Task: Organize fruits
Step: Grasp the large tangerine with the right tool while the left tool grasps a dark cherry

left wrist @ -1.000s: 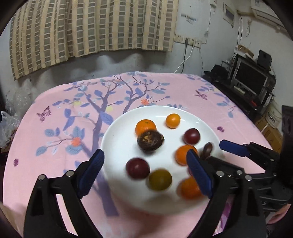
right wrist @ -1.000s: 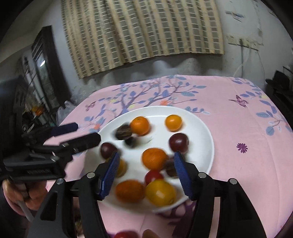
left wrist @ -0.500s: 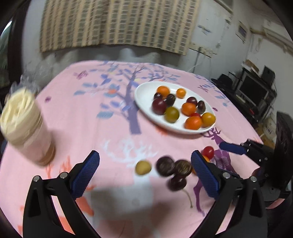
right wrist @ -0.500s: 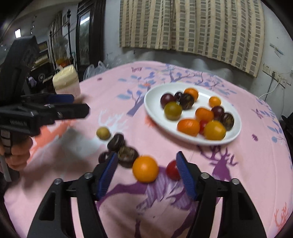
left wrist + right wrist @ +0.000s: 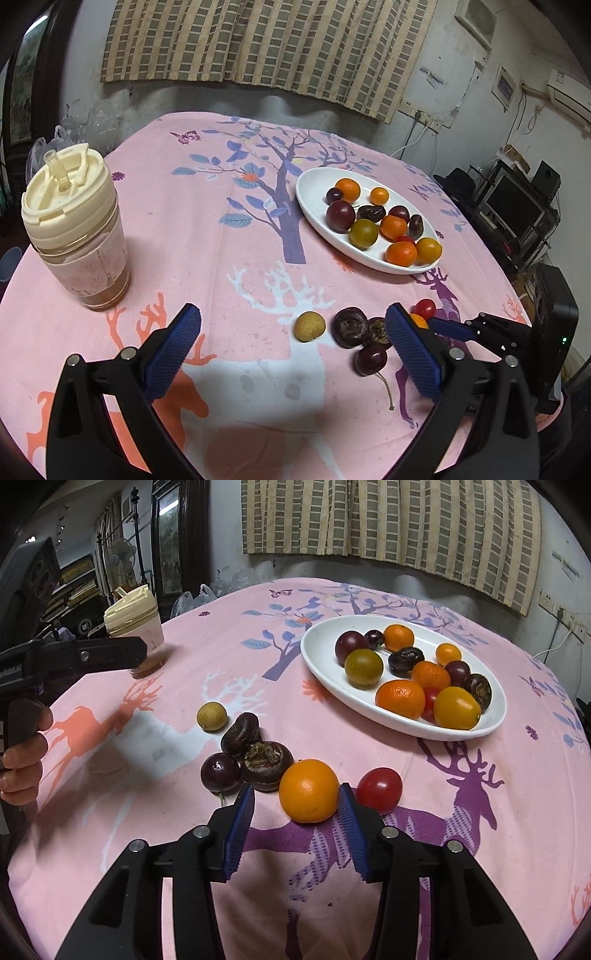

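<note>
A white plate holds several oranges, dark plums and small tomatoes. Loose on the pink cloth lie an orange, a red tomato, two dark water chestnuts, a dark cherry and a small yellow fruit. My right gripper is closing around the loose orange; its right pad is at the peel, while a gap remains at the left pad. My left gripper is wide open above the cloth with nothing between its fingers. The yellow fruit and cherry sit just ahead of it.
A lidded cream tumbler stands on the left side of the table. A hand holds the left gripper at the left edge of the right wrist view. Electronics and cables crowd the right wall beyond the table's edge.
Both grippers have pulled back from over the plate to the near part of the table, where the loose fruit lies. The right jaws have narrowed around the orange. The left jaws stay wide.
</note>
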Demonstrator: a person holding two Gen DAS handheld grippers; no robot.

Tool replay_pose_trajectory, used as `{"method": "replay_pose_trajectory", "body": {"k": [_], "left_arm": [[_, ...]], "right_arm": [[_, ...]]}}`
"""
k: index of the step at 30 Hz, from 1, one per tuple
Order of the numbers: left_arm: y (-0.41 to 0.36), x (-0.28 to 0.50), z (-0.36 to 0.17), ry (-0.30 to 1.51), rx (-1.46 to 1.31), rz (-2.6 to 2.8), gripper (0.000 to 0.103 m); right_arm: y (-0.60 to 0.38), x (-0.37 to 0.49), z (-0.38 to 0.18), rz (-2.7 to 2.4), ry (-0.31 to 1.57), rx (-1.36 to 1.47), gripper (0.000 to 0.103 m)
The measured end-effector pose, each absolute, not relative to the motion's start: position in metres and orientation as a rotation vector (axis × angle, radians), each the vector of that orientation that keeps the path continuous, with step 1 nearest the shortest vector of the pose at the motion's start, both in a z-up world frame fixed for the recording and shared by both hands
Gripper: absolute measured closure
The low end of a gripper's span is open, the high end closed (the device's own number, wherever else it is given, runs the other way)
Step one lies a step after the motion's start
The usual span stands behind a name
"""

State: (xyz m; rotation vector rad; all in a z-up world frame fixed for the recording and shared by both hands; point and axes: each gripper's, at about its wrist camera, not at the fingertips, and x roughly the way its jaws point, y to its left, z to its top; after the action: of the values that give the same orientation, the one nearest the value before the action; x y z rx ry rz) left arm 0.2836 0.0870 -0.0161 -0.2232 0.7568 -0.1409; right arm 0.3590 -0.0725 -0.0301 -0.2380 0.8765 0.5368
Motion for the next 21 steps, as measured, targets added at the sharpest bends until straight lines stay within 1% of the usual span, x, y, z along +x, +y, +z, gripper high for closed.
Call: {"method": "replay_pose_trajectory", "body": {"k": [5,9,15,18,21], "left_arm": [[0.085,0.283,-0.016,0.761,-0.223,-0.143,0.005],[0.083,0.284,-0.017,0.765,-0.223,-0.144,0.005],[0.081,0.286,-0.021,0.782,-0.216,-0.14,0.005],[0.075,0.287,-0.026,0.805,-0.204,-0.168,0.005],[0.057,0.286,-0.031,0.844,-0.182,-0.291,0.005]], "right_arm": [[-0.072,0.365,-0.033,0.519,0.881,-0.231,0.056],[-0.071,0.368,-0.035,0.487,0.878,-0.248,0.064],[-0.073,0.37,-0.034,0.477,0.887,-0.219,0.065],[-0.086,0.369,-0.021,0.491,0.884,-0.115,0.065],[-0.098,0.362,-0.004,0.48,0.836,-0.049,0.065]]}}
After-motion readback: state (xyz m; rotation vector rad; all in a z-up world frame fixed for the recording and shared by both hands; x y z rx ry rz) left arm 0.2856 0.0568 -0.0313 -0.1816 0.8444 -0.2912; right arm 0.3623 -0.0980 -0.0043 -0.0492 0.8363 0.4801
